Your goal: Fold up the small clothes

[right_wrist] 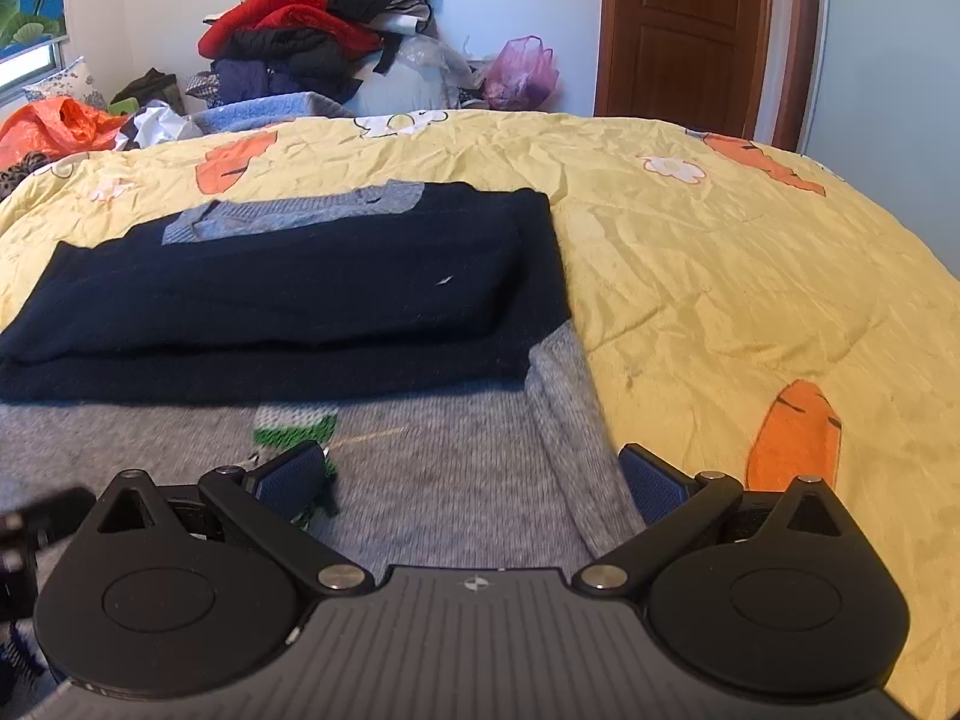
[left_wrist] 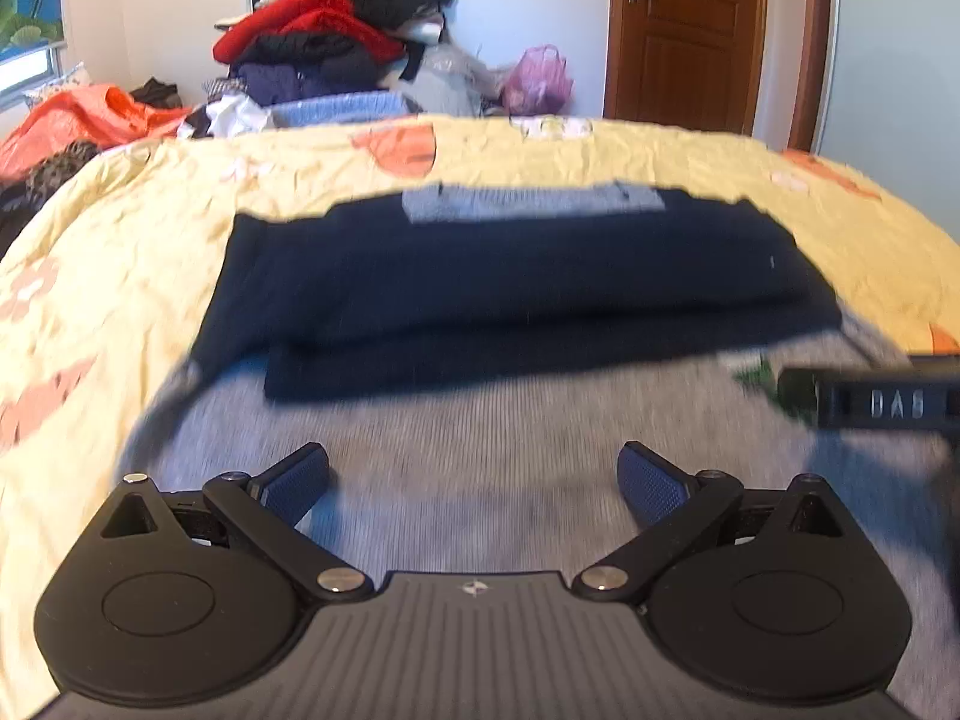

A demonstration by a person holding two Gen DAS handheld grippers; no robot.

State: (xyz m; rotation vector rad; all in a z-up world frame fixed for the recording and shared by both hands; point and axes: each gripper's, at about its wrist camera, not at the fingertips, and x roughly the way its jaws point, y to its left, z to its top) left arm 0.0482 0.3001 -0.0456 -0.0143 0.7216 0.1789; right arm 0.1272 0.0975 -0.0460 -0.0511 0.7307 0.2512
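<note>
Grey knit garment: lay flat on the near part of the yellow bedcover, ribbed weave, blurred in the left wrist view; a small green-and-white motif showed near its middle, and its right edge ran as a raised fold toward the near side

Navy folded sweater: stacked on the far end of the grey garment, in two thick layers, with a grey-blue collar panel at its far edge and a tiny white fleck on top

Left gripper: fingers spread wide, holding nothing, over the grey knit

Right gripper: fingers spread wide, holding nothing, its left pad over the green motif

Background: heap of clothes beyond the bed's far edge, pink bag, wooden door at far right
</note>
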